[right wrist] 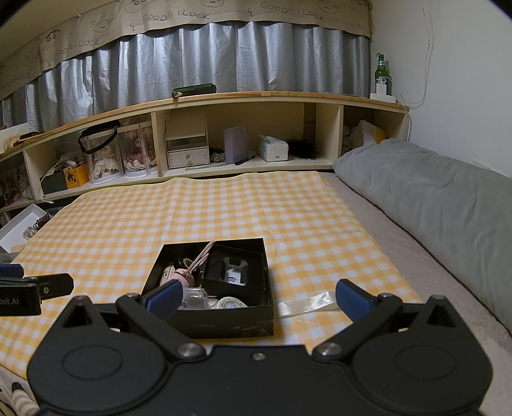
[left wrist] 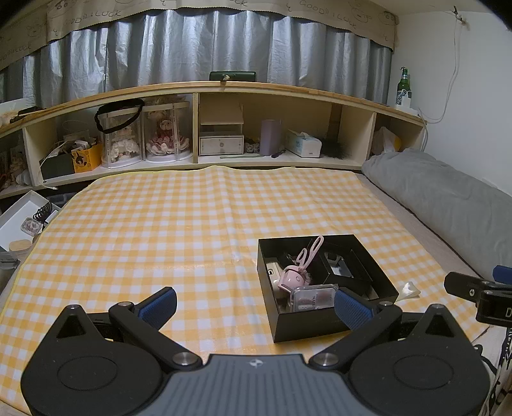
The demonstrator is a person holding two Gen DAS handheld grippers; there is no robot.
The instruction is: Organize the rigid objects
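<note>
The black box [right wrist: 224, 320] sits on the yellow checked cloth [left wrist: 160, 224], near the front edge and right of centre, with a pink eyelash curler [left wrist: 307, 256], a clear case [left wrist: 312, 297] and a round tin [right wrist: 232, 302] inside. It looks stiff and light; its near wall seems the safest hold. Left gripper [left wrist: 254, 304] and right gripper [right wrist: 256, 296] are both spread wide, empty. The valance [right wrist: 208, 16] reads "GOOD LUCK"

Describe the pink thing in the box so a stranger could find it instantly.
Start at the yellow checked cloth and find the open black cardboard box on it. Inside, left of a smaller black inner box, lies the pink rounded plastic gadget, the box's only pink item.
</note>
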